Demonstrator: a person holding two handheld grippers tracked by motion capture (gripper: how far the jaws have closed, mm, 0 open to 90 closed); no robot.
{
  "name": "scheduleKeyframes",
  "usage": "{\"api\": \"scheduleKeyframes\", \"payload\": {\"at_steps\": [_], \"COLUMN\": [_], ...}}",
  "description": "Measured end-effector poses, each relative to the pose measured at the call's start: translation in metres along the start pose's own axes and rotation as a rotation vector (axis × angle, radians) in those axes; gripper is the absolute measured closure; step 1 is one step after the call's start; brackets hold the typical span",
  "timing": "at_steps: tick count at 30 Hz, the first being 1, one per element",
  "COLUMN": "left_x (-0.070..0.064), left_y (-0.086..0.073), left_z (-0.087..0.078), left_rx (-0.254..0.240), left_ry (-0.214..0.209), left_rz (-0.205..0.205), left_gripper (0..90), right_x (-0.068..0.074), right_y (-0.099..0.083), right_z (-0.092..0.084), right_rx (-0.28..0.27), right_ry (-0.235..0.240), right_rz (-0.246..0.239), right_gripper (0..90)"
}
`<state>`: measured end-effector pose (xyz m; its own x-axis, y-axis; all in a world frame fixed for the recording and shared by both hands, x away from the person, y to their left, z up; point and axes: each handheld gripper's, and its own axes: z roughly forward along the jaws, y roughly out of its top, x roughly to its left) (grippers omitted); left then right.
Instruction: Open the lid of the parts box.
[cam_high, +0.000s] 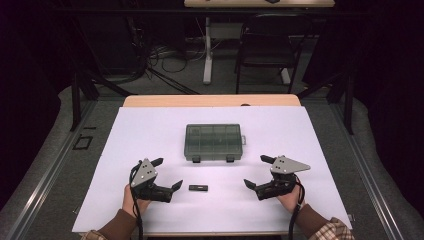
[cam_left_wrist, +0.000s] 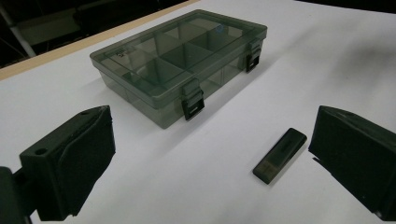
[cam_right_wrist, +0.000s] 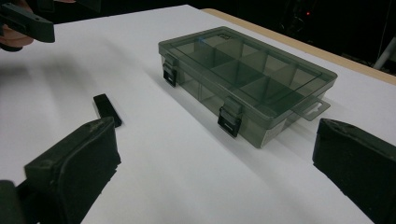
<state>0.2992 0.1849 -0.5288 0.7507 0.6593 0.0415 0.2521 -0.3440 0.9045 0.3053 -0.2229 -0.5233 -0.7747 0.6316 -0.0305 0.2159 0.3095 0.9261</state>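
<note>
A white table (cam_high: 150, 125) stood in a dark room with a chair (cam_high: 267, 45) beyond its far edge. The closed, latched compartment box (cam_high: 213, 142) sat mid-table. Near the front edge the left gripper (cam_high: 167, 174) and right gripper (cam_high: 256, 171) flanked a small black stick (cam_high: 198, 188), jaws wide, seemingly poised to grasp it.

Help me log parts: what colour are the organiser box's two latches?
Black, on the smoky grey see-through box; the latches show best in the left gripper view.

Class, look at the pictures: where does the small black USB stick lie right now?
In the high view the USB stick lies flat on the white table sheet, between the left gripper and right gripper, just in front of the closed compartment box.
</note>
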Motion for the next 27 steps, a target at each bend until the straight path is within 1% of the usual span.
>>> {"api": "scheduleKeyframes", "payload": {"at_steps": [2,5,6,8,11,17,20,22,23,27], "left_x": [0.0,0.002,0.003,0.004,0.007,0.01,0.011,0.013,0.013,0.016], "left_y": [0.001,0.003,0.003,0.005,0.006,0.009,0.01,0.011,0.012,0.014], "left_z": [0.002,0.005,0.006,0.008,0.013,0.022,0.027,0.03,0.032,0.039], "left_rx": [0.0,0.005,0.007,0.015,0.019,0.033,0.038,0.045,0.048,0.063], "left_ry": [0.001,0.002,0.003,-0.007,-0.011,0.003,0.002,0.005,0.003,0.014], "left_rz": [-0.008,-0.011,-0.013,-0.019,-0.026,-0.028,-0.031,-0.029,-0.035,-0.032], "left_gripper": [0.1,0.1,0.1,0.2,0.1,0.0,0.0,0.0,0.0,0.0], "right_x": [-0.001,-0.003,-0.004,-0.005,-0.009,-0.015,-0.017,-0.019,-0.02,-0.023], "right_y": [0.002,0.003,0.004,0.004,0.005,0.006,0.007,0.007,0.007,0.008], "right_z": [0.005,0.009,0.012,0.014,0.022,0.03,0.033,0.036,0.037,0.043], "right_rx": [0.015,0.018,0.028,0.032,0.048,0.064,0.071,0.079,0.081,0.093], "right_ry": [0.001,0.004,0.007,0.008,0.016,0.014,0.016,0.016,0.016,0.019], "right_rz": [0.007,0.015,0.016,0.021,0.035,0.051,0.063,0.065,0.061,0.07], "right_gripper": [0.0,0.0,0.0,0.0,0.0,0.0,0.0,0.0,0.0,0.0]}}
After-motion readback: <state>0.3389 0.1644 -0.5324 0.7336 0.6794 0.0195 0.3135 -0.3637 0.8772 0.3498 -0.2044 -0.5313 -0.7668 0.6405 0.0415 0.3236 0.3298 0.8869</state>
